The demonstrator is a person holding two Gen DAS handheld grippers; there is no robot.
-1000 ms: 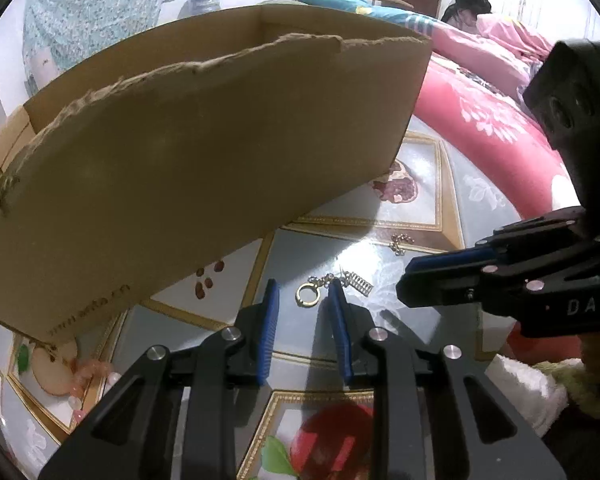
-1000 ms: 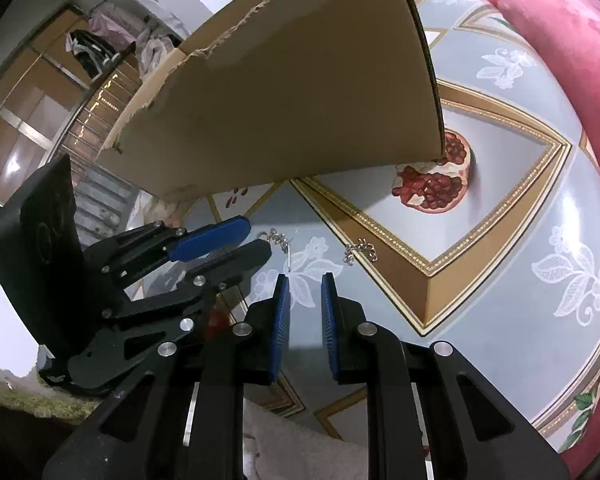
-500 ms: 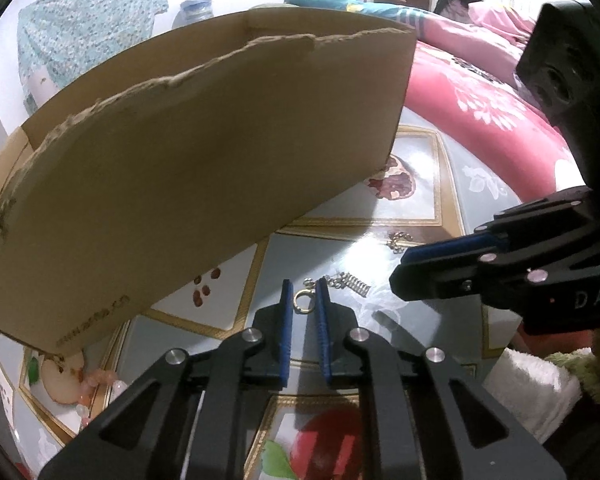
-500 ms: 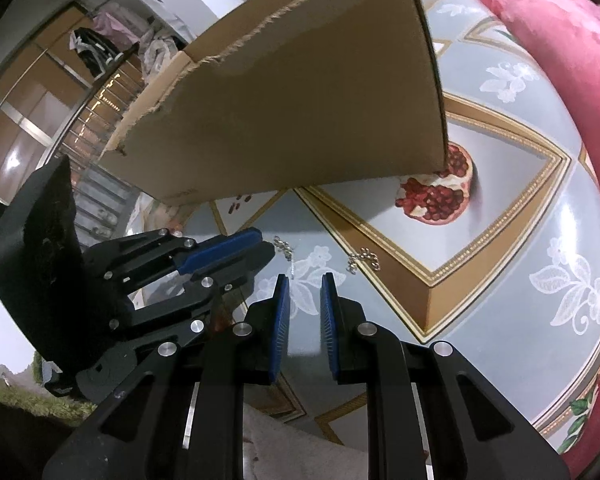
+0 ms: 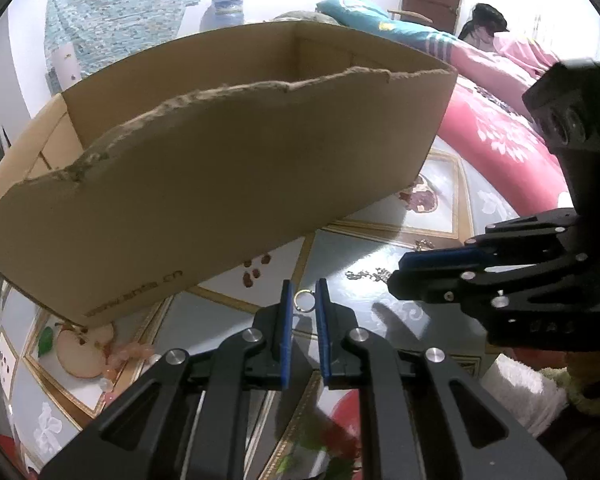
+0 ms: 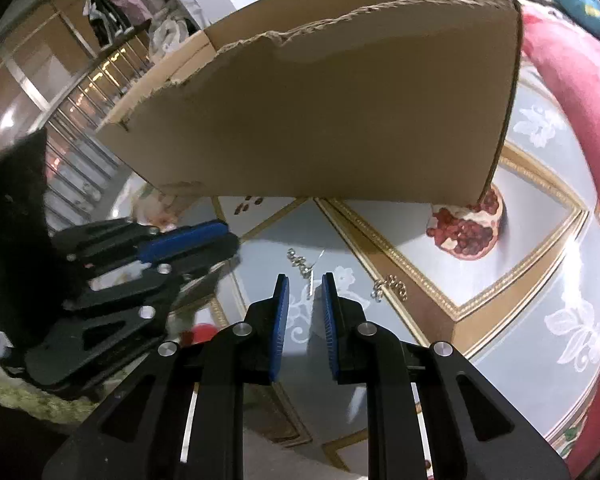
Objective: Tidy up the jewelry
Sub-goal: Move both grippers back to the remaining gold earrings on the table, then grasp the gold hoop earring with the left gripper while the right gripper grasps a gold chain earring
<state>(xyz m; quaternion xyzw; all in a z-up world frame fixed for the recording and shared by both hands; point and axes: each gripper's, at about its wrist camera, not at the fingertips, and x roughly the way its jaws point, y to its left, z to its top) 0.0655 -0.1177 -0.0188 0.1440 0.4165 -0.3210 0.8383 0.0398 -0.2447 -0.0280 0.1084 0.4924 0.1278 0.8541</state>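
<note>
A small gold ring [image 5: 304, 302] sits pinched between the blue pads of my left gripper [image 5: 304, 294], which is shut on it just above the tablecloth. A short silver chain piece [image 5: 366, 275] lies to the right of it, and a second one [image 5: 424, 245] lies farther back. My right gripper [image 6: 305, 292] hovers over the same spot, jaws a little apart with nothing between them. Ahead of it are a chain piece [image 6: 298, 260], a thin silver pin [image 6: 310, 286] and another chain [image 6: 388, 285]. The left gripper [image 6: 230, 240] enters that view from the left.
A big open cardboard box [image 5: 220, 184] with a torn front rim stands close behind the jewelry. The patterned tablecloth [image 6: 540, 216] carries fruit pictures. A pink bead bracelet [image 5: 128, 350] lies at the left, a white towel [image 5: 520, 392] at the right. A red quilt [image 5: 500, 140] lies beyond.
My left gripper's jaws closed around the gold ring and then drew back a little with it. The right gripper rolled slightly but stayed in place.
</note>
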